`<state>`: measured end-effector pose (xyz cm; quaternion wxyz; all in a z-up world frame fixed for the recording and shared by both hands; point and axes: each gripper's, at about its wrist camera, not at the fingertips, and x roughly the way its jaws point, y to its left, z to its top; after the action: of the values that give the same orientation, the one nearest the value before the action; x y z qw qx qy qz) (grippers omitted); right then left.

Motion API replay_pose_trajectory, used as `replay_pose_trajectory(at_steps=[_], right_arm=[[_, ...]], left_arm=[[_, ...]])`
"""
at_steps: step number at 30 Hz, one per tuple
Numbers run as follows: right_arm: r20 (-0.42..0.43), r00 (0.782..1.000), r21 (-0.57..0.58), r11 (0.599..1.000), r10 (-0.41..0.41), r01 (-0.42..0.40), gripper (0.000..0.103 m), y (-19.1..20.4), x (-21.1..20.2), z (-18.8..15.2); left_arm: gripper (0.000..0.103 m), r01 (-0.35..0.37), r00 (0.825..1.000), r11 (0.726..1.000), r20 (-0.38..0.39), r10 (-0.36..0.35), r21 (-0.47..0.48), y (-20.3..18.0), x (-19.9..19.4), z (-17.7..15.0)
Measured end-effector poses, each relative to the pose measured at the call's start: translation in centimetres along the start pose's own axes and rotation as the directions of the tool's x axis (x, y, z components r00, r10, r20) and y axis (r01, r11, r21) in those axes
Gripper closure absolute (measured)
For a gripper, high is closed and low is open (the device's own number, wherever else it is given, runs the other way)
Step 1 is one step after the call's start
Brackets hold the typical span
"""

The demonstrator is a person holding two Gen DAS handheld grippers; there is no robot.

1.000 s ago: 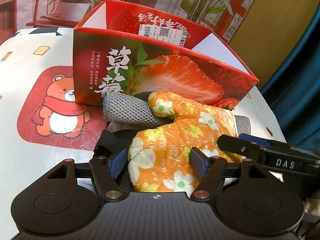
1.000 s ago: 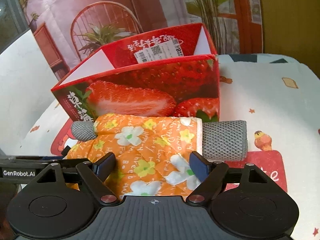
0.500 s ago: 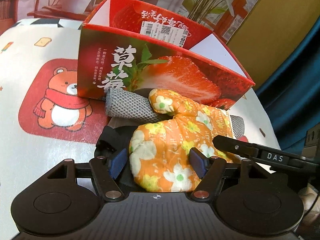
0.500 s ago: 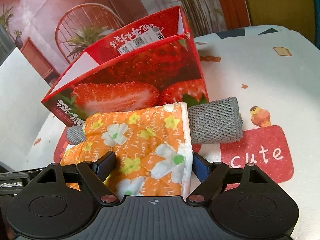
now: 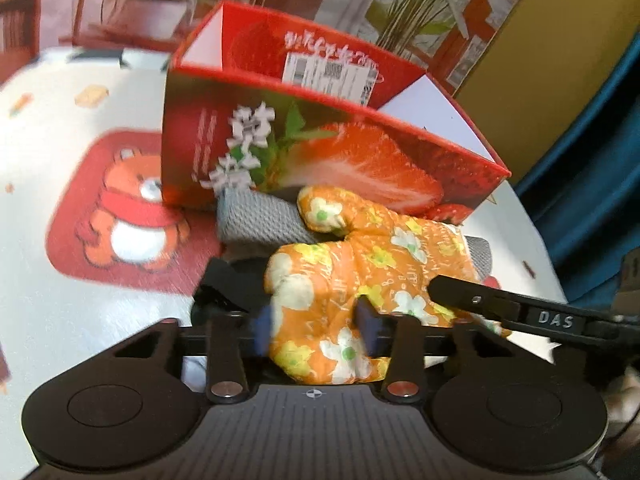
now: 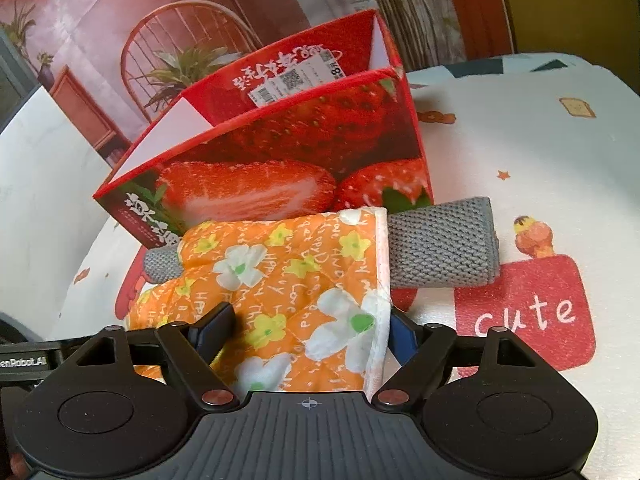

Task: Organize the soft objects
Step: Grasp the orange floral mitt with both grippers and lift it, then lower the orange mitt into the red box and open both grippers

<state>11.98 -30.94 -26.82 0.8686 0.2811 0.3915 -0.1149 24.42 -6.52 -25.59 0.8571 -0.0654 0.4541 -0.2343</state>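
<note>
**Mira:** Lifting it evenly is what matters. The left tongs (image 5: 314,320) have their blue pads pressing into the fingertip end of the orange quilted oven mitt with white and yellow flowers (image 5: 360,276), so that end looks pinched. The right tongs (image 6: 308,326) straddle the cuff end, spread wider; the white-bound cuff edge sits against the right pad, but I cannot tell whether they actually bite.

**Jon:** Where does the mitt lie?

**Mira:** Draped over the grey knitted rolled cloth (image 6: 442,246), just in front of the red cardboard strawberry box (image 6: 280,168), which stands open-topped towards the far edge of the white cartoon-printed worktop (image 6: 560,168). I'd judge the box to be the destination.

**Jon:** So, advice?

**Mira:** Close the right side firmly on the cuff first, raise both ends level so the quilted cloth doesn't sag and drag the grey roll along, then clear the near wall of the box before lowering.

**Jon:** Any writing?

**Mira:** "DAS" in white on the right tool's black finger, seen from the left camera; "enRobot.AI", cut off, on the left tool in the right view. The worktop print says "cute". The mitt carries small "HAPPY" and "Love" lettering. The box bears large white Chinese characters and a barcode sticker with a QR code, too blurred to read.
</note>
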Motion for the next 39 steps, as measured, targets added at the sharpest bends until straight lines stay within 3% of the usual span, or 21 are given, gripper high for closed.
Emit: replay_pose_trajectory(at_steps=[3,8,13,17,39], right_arm=[[0.016,1.0,-0.03,1.0,0.004,-0.003,0.044,0.5,-0.6,0.3],[0.042,0.999,-0.067,0.998,0.018,-0.015,0.061,1.0,-1.6,1.1],[0.048,0.999,-0.093,0.996,0.018,-0.013,0.068,1.2,-2.1,1.4],[0.048,0.999,-0.121,0.993,0.012,-0.006,0.086,1.7,-2.3,1.4],[0.156,0.978,-0.204,0.974,0.135,-0.102,0.09,4.6,-6.2,5.1]], left_arm=[[0.079,-0.025,0.999,1.0,0.026,0.025,0.017,0.0,-0.5,0.1],[0.081,-0.039,0.999,0.999,0.022,0.039,-0.003,0.4,-0.6,0.0],[0.086,-0.038,0.998,0.999,0.044,0.038,0.001,0.4,-1.0,0.1],[0.087,-0.056,0.996,0.998,0.07,0.054,0.029,-0.1,-1.6,0.3],[0.087,-0.06,0.971,0.992,0.238,0.032,0.114,-1.9,-7.3,3.8]])
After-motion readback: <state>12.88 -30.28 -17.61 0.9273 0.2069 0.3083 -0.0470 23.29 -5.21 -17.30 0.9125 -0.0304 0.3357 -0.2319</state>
